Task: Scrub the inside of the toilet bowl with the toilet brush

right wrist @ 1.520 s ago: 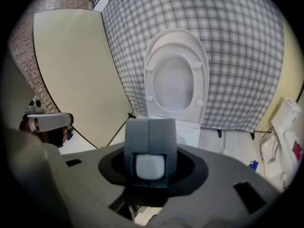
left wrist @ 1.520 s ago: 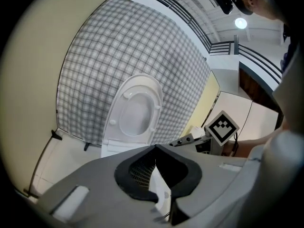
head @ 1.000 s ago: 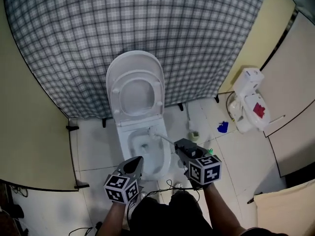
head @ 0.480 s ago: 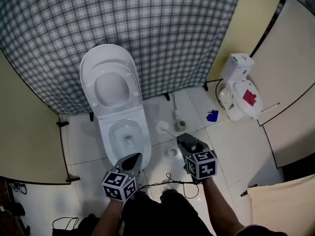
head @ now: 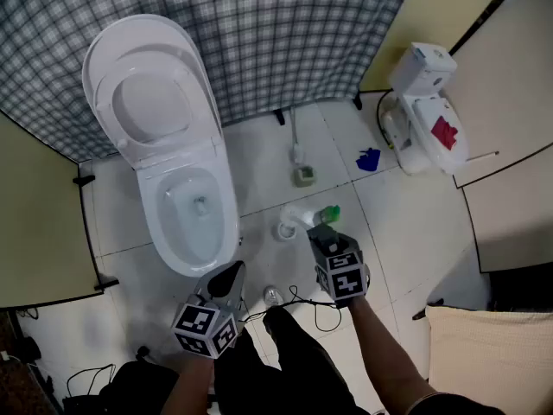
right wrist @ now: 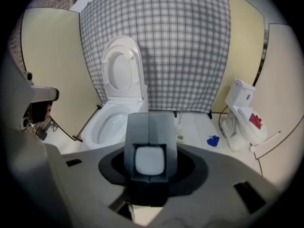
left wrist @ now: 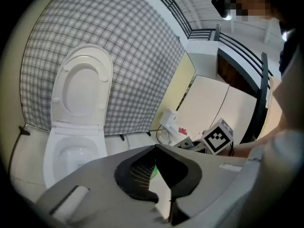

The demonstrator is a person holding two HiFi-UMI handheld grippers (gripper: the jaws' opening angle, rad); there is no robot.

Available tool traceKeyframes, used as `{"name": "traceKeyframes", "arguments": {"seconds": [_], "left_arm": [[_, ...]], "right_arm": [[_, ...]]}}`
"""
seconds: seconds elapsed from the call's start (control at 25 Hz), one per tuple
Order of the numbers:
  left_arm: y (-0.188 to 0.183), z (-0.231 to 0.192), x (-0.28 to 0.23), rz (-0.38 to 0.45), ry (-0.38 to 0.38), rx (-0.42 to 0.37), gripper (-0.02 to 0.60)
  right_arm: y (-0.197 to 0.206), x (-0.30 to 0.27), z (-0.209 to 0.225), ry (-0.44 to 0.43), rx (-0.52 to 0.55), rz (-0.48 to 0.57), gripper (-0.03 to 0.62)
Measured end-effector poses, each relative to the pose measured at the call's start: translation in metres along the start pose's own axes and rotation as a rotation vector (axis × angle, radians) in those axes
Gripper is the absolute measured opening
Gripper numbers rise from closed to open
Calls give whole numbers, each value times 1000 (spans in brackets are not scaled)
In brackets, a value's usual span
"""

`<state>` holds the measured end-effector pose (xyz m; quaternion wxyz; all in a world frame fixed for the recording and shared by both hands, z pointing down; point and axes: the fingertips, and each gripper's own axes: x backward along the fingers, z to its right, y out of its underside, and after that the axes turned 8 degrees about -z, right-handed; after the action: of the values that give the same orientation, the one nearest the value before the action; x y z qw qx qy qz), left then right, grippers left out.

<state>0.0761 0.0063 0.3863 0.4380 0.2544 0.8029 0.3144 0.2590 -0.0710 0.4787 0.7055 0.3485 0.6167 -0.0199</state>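
The white toilet (head: pixel 164 188) stands at the left with lid and seat up and its bowl (head: pixel 194 214) bare; it also shows as the toilet (left wrist: pixel 71 146) and the toilet (right wrist: pixel 111 122). My right gripper (head: pixel 316 231) is shut on the toilet brush handle (right wrist: pixel 150 159), seen end-on between the jaws of the right gripper (right wrist: pixel 149 120). The white brush head (head: pixel 295 217) hangs low over the floor, just at a small round holder (head: pixel 284 231) to the right of the toilet. My left gripper (head: pixel 230 277) sits near the bowl's front, shut and holding nothing; its left gripper (left wrist: pixel 154 148) tips meet.
A second brush (head: pixel 297 152) stands in a greenish base by the checked curtain (head: pixel 302 24). A green object (head: pixel 329 213) lies near the holder. A blue rag (head: pixel 368 158) and a small white fixture (head: pixel 423 111) sit at the right. Cables (head: pixel 302 305) trail by my feet.
The right gripper lifted the brush out of the bowl and carried it right and down to the floor by the holder. The left gripper drew back from the toilet.
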Motion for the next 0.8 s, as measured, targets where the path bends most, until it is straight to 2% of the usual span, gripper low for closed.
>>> {"name": "traceKeyframes", "arguments": {"seconds": [0.44, 0.8], "left_arm": [[82, -36, -64, -109, -27, 23, -11], [111, -54, -85, -112, -39, 35, -11]], "right_arm": [[90, -179, 24, -14, 13, -209, 186], [106, -262, 23, -19, 82, -262, 186]]}}
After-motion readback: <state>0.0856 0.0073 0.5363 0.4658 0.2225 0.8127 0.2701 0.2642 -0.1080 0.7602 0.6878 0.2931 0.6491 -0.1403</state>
